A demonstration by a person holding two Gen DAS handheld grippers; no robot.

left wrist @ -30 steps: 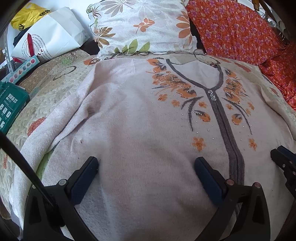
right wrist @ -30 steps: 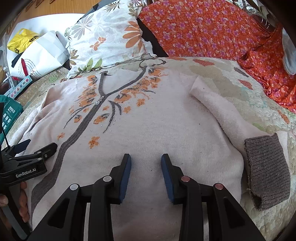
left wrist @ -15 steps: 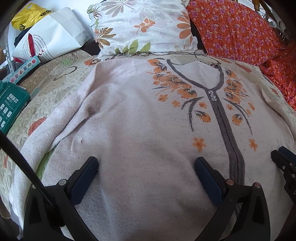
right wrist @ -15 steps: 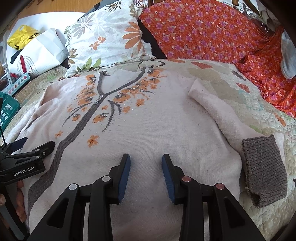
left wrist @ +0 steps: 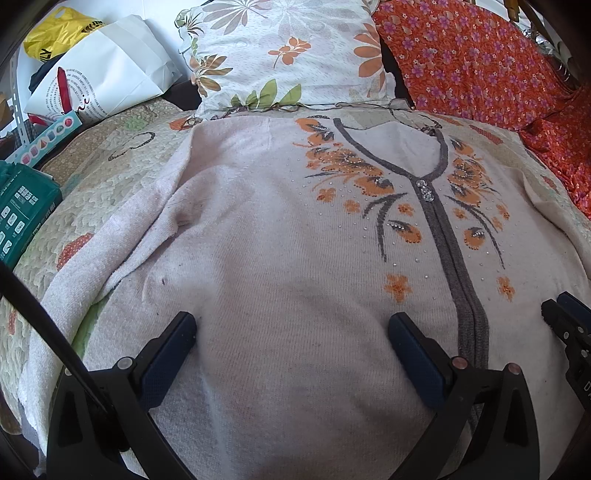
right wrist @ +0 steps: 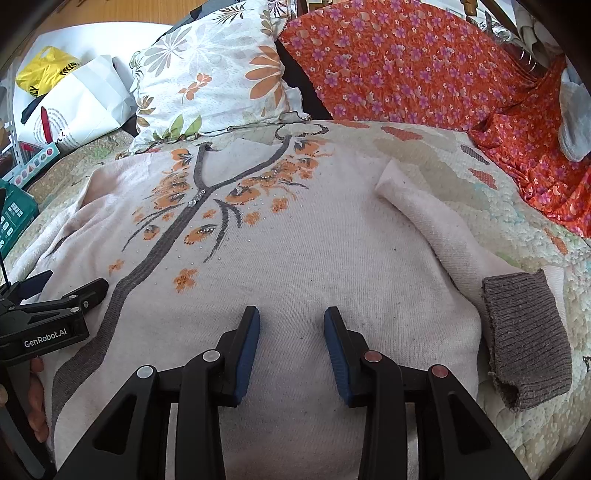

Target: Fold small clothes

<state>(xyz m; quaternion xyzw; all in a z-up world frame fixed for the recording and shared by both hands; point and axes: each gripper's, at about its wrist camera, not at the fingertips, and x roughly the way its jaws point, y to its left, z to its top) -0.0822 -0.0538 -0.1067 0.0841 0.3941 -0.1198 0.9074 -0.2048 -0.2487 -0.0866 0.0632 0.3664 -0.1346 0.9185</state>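
Observation:
A pale pink knitted cardigan with orange flowers and a grey front band lies spread flat on the quilted bed, also in the right wrist view. Its right sleeve lies beside the body and ends in a grey ribbed cuff. Its left sleeve lies along the left side. My left gripper is wide open just above the lower body of the cardigan; it also shows in the right wrist view. My right gripper is open with a narrower gap over the lower right part, holding nothing.
A flowered pillow lies behind the collar. Orange flowered cloth covers the back right. A white paper bag and a yellow bag stand at the back left. A green box lies at the left edge.
Both grippers have stayed almost in place over the cardigan. The right wrist view has shifted slightly. The jaw openings look the same.

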